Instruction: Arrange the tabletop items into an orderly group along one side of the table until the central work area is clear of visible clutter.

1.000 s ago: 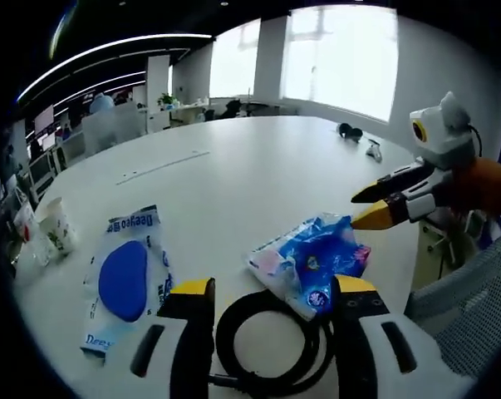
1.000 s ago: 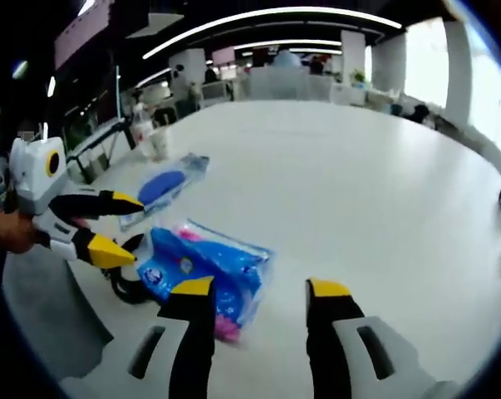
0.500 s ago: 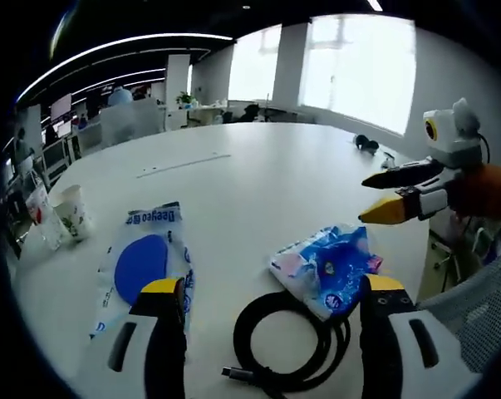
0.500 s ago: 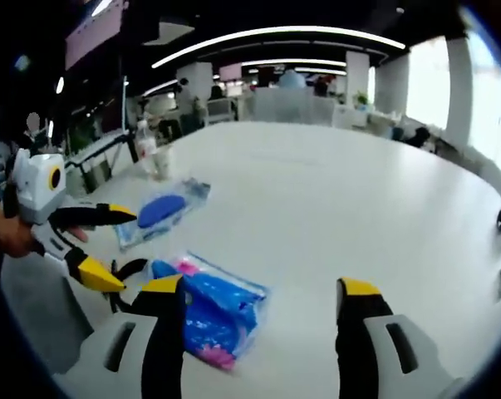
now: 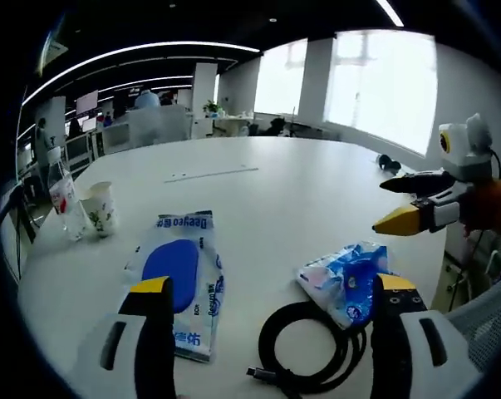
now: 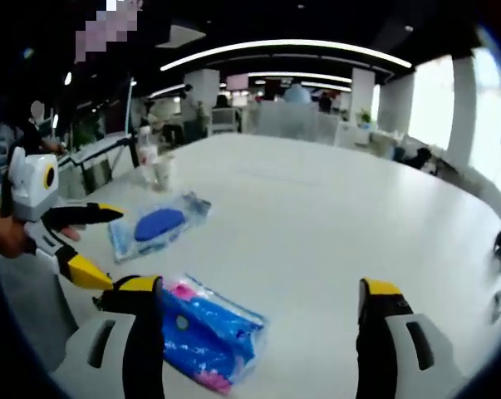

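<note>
Blue tissue pack [image 5: 347, 278] lies lower right by black cable [image 5: 312, 345]; both grippers [image 5: 271, 287] [image 6: 258, 287] gape apart, apparently empty.

I see a white table [image 5: 300, 179] with a blue-and-pink tissue pack [image 5: 346, 275], a black coiled cable [image 5: 312, 349] and a clear pouch with a blue oval [image 5: 180, 270]. At my nine o'clock stands a white paper cup [image 5: 100, 207] with green print. My grippers' jaws are black with yellow tips.
</note>
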